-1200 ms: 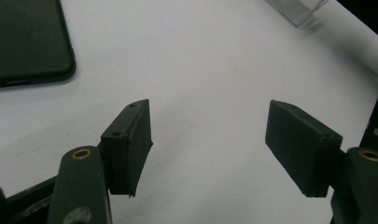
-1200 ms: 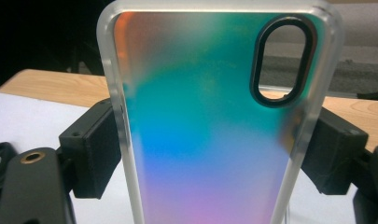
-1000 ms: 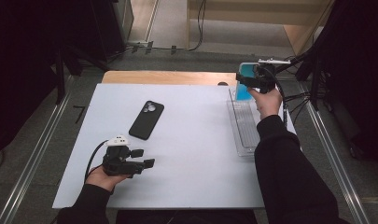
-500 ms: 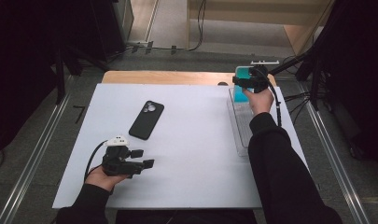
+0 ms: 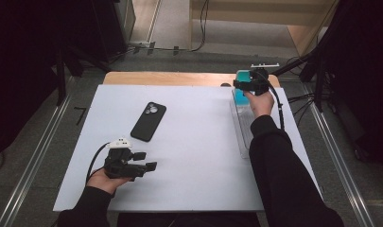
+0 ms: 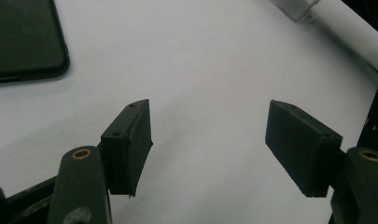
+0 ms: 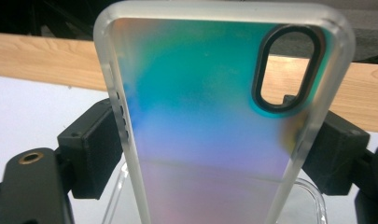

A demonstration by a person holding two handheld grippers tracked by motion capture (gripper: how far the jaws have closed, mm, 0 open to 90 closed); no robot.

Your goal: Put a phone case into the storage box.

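Your right gripper (image 5: 243,90), arm stretched to the table's far right, clamps the phone case (image 7: 224,116) upright, seemingly above the clear tray (image 5: 241,130). Your left gripper (image 5: 144,165) rests low near you, its 2 jaws wide apart, phone (image 5: 148,121) beyond.

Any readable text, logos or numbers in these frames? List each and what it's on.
None readable.
Black phone: back shows no legible mark at this size.
Iridescent phone case held in the right claw: plain, no lettering.
Left claw and white table: no labels.
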